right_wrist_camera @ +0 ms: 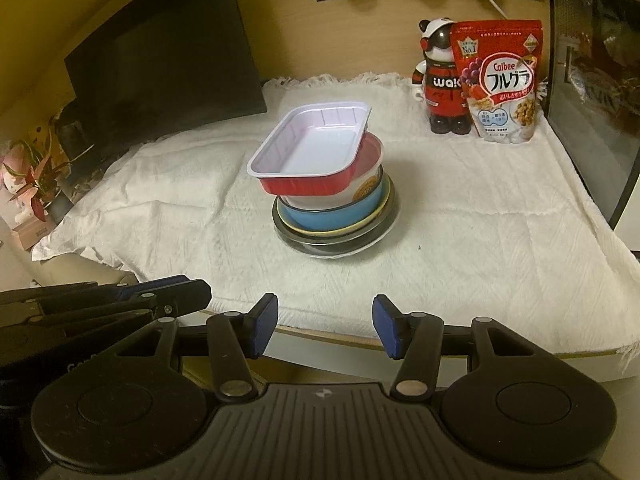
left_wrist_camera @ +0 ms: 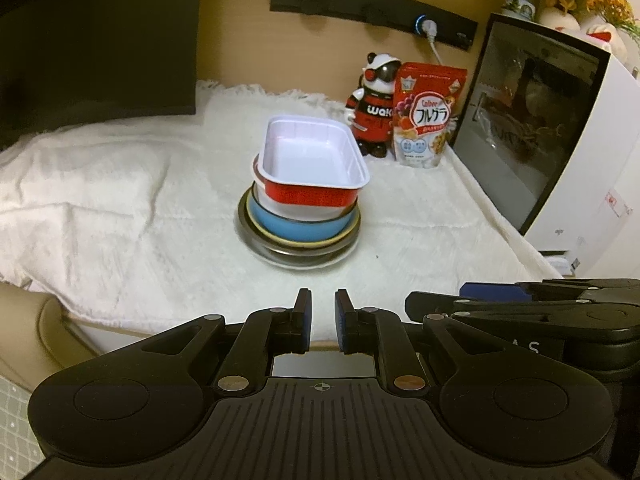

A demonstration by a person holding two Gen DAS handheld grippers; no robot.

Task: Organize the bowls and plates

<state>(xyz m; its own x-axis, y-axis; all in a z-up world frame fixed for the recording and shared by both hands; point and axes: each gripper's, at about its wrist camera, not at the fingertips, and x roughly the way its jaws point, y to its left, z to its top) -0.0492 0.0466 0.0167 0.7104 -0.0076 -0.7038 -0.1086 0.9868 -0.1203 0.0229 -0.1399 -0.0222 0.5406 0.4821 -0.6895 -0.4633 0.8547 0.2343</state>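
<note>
A stack of dishes stands mid-table on the white cloth (left_wrist_camera: 120, 200). On top is a red rectangular tray (left_wrist_camera: 316, 152) (right_wrist_camera: 316, 152) with a white inside, sitting askew. Under it are a white bowl, a blue bowl (left_wrist_camera: 304, 228) (right_wrist_camera: 332, 212), a yellow-rimmed plate and a grey plate (left_wrist_camera: 296, 258) (right_wrist_camera: 340, 248). My left gripper (left_wrist_camera: 322, 294) hangs over the table's front edge, short of the stack, shut to a narrow slit with nothing in it. Beside it, my right gripper (right_wrist_camera: 326, 300) is open and empty, also short of the stack.
A panda figurine (left_wrist_camera: 374, 108) and a red cereal bag (left_wrist_camera: 426, 120) stand at the back right. A white appliance with a dark glass door (left_wrist_camera: 540, 132) lines the right side. A dark monitor (left_wrist_camera: 96, 40) stands back left, and a potted plant (right_wrist_camera: 36, 180) at far left.
</note>
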